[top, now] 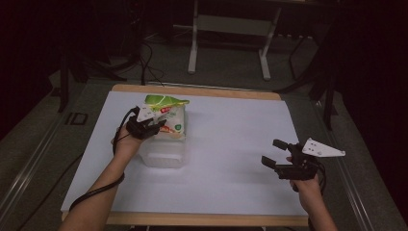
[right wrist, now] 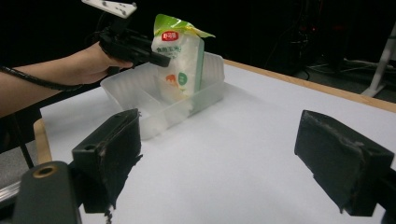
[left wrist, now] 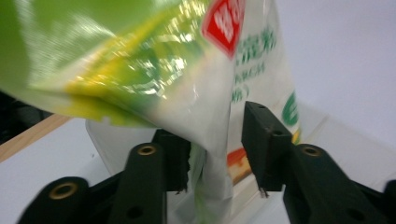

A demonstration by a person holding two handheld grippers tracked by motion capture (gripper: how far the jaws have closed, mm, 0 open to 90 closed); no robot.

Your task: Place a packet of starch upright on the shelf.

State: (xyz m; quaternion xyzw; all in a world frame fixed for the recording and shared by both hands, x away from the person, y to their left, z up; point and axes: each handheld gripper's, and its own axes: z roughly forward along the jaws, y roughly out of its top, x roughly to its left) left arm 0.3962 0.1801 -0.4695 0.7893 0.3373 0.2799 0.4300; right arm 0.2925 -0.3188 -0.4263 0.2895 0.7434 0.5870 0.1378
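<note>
Gripping the bag [top: 169,115] upright in the clear tub [top: 163,156], my left claw [top: 153,126] pinches its edge. My right claw [top: 275,153] hovers agape over bare tabletop [top: 231,144].

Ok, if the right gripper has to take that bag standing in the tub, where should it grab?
Probably the flat green top of the bag, from above: it stands upright, clear of the tub walls, and the left gripper occupies one side.

The left gripper [top: 153,126] is held over the table's left side, forearm reaching in from the lower left, jaws closed partway with a gap between them. The right gripper [top: 275,153] hovers low at the right, jaws spread wide, pointing left
</note>
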